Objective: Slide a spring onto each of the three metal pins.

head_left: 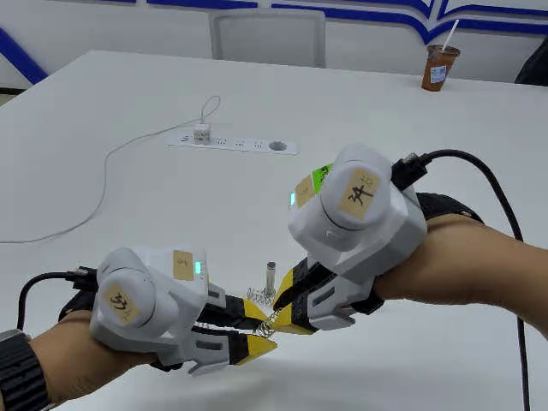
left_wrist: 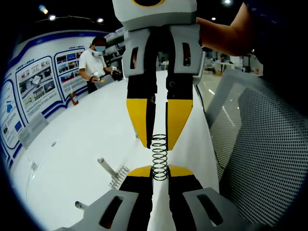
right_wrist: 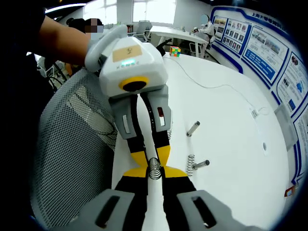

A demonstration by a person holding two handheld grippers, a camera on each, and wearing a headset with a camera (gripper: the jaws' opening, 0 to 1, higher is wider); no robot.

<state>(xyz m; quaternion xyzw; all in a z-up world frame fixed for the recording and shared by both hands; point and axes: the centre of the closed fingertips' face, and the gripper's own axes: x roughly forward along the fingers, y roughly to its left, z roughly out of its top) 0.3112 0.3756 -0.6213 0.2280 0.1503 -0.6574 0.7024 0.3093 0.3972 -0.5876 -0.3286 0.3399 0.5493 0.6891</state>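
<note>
— Where was the spring?
— The spring [left_wrist: 159, 159] hung over the white table [left_wrist: 86, 144], spanning my 2 claws. My left gripper [left_wrist: 159, 172] was clenched on one end and my right gripper [right_wrist: 155, 172] on the other, tips facing.
— And around it?
— Off to the side stood the near pin [right_wrist: 201, 164], with a second spring [right_wrist: 191, 163] just beside it, and the far pin [right_wrist: 193, 128] beyond. A mesh chair [left_wrist: 260, 144] sat close by. A power strip [head_left: 231, 142] and a cup [head_left: 439, 67] lay well apart. In the head view, my right claw's body hid the table beside the pins.

White yellow-tipped left tongs [head_left: 259, 329] and the matching right tongs [head_left: 281, 306] are held tip to tip, forearms angled inward, both clamped on one thin metal coil spring [left_wrist: 159, 156] between them.
</note>
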